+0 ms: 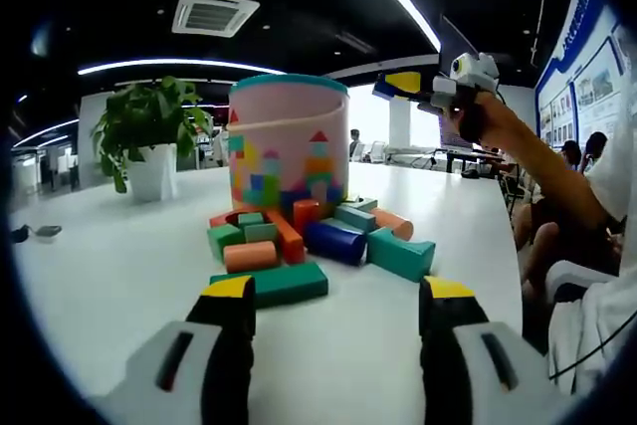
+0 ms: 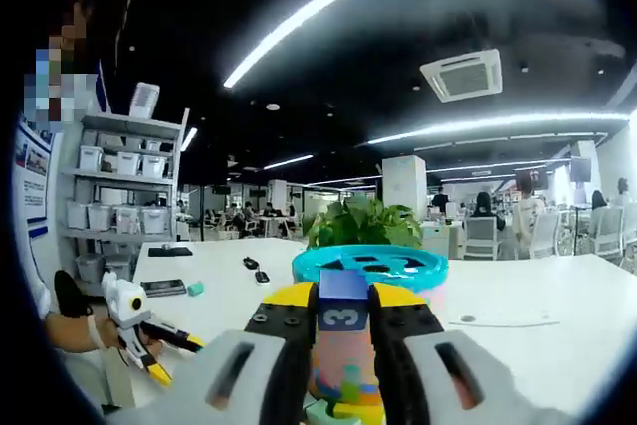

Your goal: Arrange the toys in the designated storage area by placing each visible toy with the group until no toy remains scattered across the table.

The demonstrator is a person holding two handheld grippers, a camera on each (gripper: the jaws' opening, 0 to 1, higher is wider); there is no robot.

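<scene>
In the left gripper view the left hand-held gripper point(image 1: 338, 311) hangs low over the white surface point(image 1: 100, 276) with its jaws spread wide and nothing between them; the heap of toy blocks point(image 1: 309, 236) lies just ahead of the jaw tips, with a green flat block point(image 1: 274, 284) nearest and close to the left jaw. Behind the heap stands the pink storage bucket point(image 1: 287, 141) with a teal rim, touching or nearly touching the rear blocks. A potted plant point(image 1: 149, 141) stands farther back on the left. The right hand-held gripper point(image 1: 438, 87) is raised at the upper right of this view, beside the bucket's top. In the right gripper view the right hand-held gripper point(image 2: 343, 320) is closed on a blue block marked 3 point(image 2: 343, 311), held just before the bucket's teal rim point(image 2: 370, 266)
</scene>
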